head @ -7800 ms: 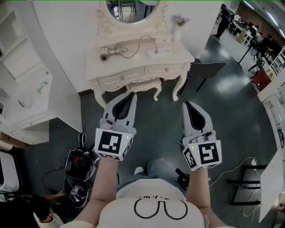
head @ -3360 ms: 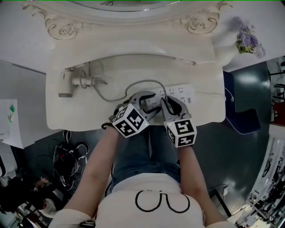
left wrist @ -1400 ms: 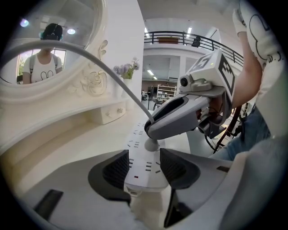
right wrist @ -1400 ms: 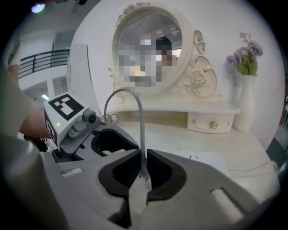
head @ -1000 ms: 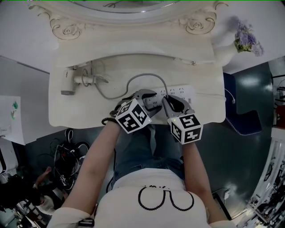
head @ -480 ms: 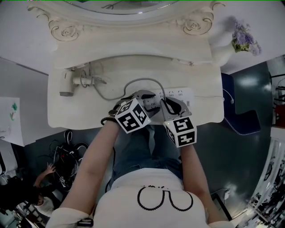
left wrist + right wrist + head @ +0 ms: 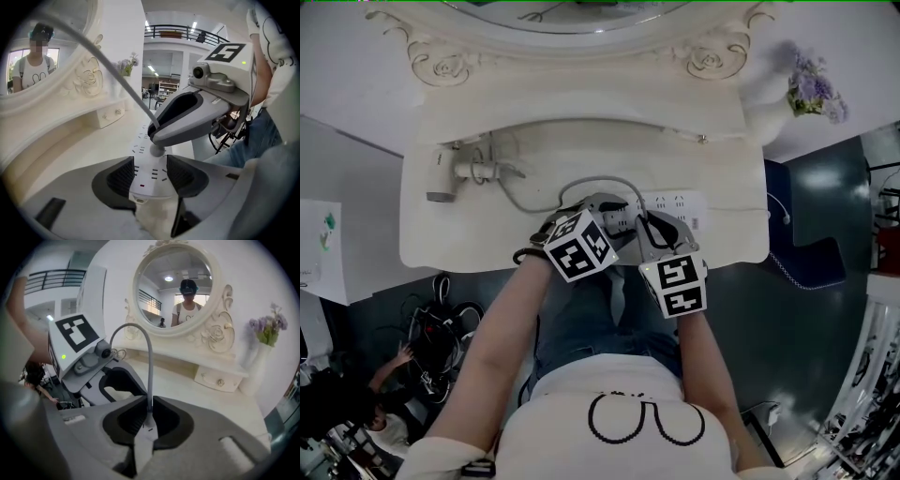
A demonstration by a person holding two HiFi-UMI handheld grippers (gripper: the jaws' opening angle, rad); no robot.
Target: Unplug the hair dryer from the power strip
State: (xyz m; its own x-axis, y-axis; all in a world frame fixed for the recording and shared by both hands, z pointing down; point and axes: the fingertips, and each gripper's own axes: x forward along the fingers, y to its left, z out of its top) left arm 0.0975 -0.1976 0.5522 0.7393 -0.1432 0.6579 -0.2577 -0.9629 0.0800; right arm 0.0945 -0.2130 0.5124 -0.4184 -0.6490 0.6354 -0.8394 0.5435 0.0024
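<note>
A white power strip (image 7: 677, 202) (image 7: 150, 180) lies on the cream dressing table (image 7: 469, 239). My left gripper (image 7: 614, 208) (image 7: 150, 173) is shut on the strip's near end, a pad pressing each long side. My right gripper (image 7: 649, 223) (image 7: 149, 420) is shut on the grey plug (image 7: 157, 150) (image 7: 147, 427), whose foot stands at the strip's top face. From the plug the grey cord (image 7: 150, 366) (image 7: 591, 181) arches up and left to the white hair dryer (image 7: 455, 173) lying at the table's left. Whether the plug's pins are out of the socket I cannot tell.
A vase of purple flowers (image 7: 811, 86) (image 7: 268, 331) stands at the table's right back corner. The oval mirror (image 7: 180, 287) and a small drawer (image 7: 218, 378) rise behind the strip. Below the table's left end are cables and a crouching person (image 7: 384, 375) on the floor.
My right gripper has rolled a little about its own line while keeping hold of the plug. The left gripper and the strip have stayed where they were.
</note>
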